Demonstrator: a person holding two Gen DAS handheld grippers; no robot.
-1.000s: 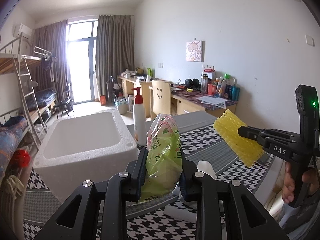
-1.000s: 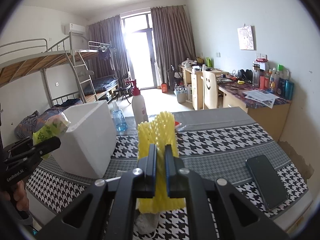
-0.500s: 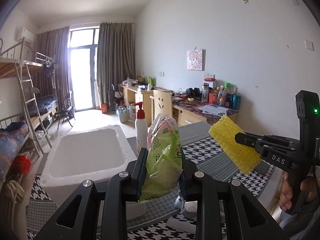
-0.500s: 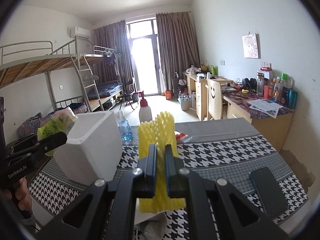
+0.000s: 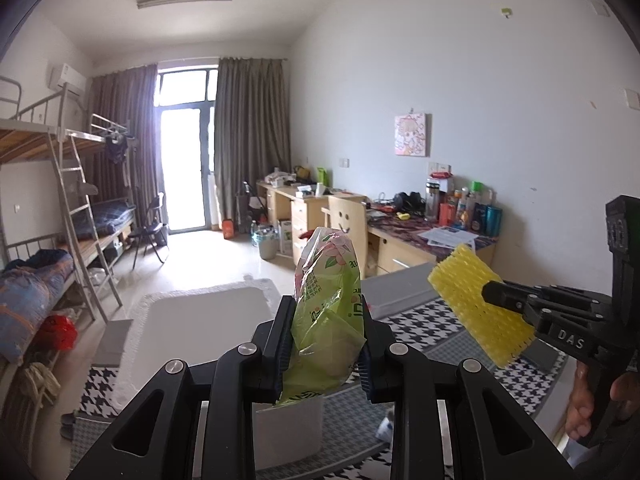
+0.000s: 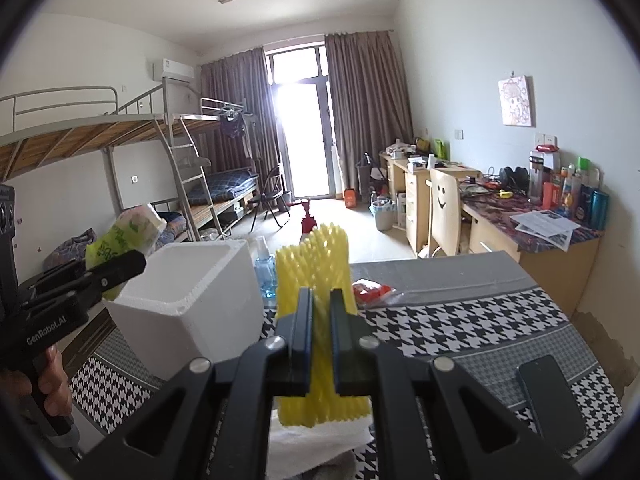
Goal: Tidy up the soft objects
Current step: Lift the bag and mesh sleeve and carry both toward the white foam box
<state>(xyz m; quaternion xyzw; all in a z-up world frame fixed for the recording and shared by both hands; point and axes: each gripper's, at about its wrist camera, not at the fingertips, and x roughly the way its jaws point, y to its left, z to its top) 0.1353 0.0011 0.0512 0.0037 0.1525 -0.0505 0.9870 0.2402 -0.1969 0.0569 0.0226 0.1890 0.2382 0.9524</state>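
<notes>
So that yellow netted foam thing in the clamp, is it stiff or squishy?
Probably squishy: the yellow foam net is pinched thin between the right gripper's nearly closed fingers. It likely weighs little, since it stands out unsupported without drooping. Its open mesh probably resists slipping.

Each view is taken along its gripper's fingers, above the table (image 6: 460,332), toward the window; the foam box (image 5: 192,320) is shared.

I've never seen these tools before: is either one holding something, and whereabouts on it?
Left gripper pinches a green plastic packet by its lower half. Right gripper clamps a yellow foam net near its middle.
</notes>
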